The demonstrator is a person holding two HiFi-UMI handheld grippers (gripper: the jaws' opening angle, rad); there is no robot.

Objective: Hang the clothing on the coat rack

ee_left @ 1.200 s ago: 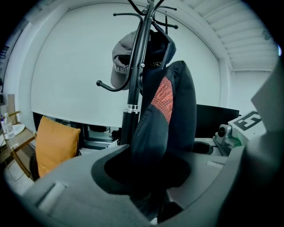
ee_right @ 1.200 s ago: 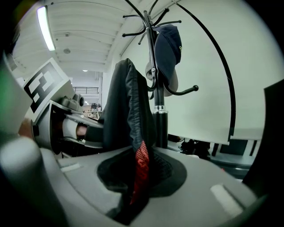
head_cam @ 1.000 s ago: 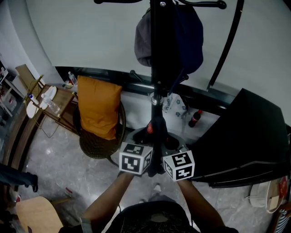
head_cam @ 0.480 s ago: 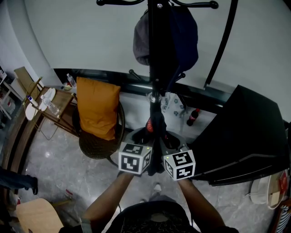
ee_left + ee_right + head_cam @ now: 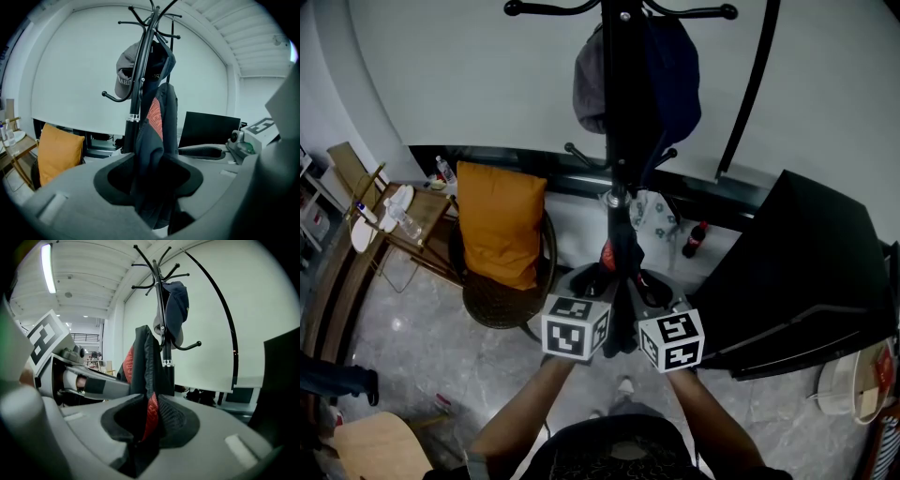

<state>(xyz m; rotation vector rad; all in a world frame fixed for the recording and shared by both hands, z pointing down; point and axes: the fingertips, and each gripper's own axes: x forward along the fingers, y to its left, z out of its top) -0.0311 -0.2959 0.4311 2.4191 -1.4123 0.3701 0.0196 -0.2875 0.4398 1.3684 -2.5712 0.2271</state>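
Observation:
A dark garment with a red lining (image 5: 625, 267) runs down from the black coat rack pole (image 5: 622, 112) to between my two grippers. My left gripper (image 5: 592, 281) has just been opening. In the left gripper view the garment (image 5: 159, 136) hangs loosely between its jaws (image 5: 150, 183), with dark gaps at both sides. My right gripper (image 5: 652, 289) is shut on the garment (image 5: 146, 362), and the red lining is pinched where the jaws meet (image 5: 147, 427). A grey cap (image 5: 591, 84) and a dark blue cap (image 5: 178, 305) hang higher on the rack.
A round chair with an orange cushion (image 5: 499, 225) stands left of the rack. A large black panel (image 5: 797, 272) fills the right side. A dark bottle (image 5: 697, 242) stands on the floor by the wall. A curved black pole (image 5: 750, 94) rises at the right.
The head view has tipped up slightly, so more of the rack's top hooks show. Both grippers and the garment stay almost where they were.

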